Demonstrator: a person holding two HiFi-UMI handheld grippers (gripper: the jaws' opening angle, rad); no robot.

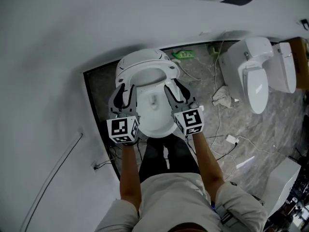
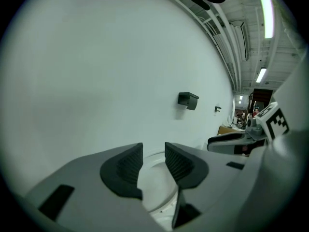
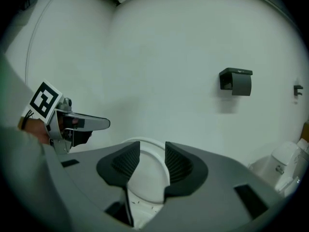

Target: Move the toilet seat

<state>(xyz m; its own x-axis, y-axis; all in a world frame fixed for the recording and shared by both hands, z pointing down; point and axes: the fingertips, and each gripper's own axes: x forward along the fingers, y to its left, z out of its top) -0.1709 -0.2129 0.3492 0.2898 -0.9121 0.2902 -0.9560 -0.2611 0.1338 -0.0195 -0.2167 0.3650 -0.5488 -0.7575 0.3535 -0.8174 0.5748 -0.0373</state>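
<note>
I am clamping the centre-frame toilet seat by its rims with my left hand-held gripper and right hand-held gripper; next, probably swinging it up evenly.

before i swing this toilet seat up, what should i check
1. Left tongs on the toilet seat rim: ok, the rim is between the pads.
2. Right tongs on the rim: ok, same.
3. Tongs on opposite sides of the seat: ok in the head view.
4. Wall behind the toilet bare: ok.
5. Seat hinge free: cannot tell, hidden.
6. Cables trailing close beside you: not ok, possible trip risk.
</note>
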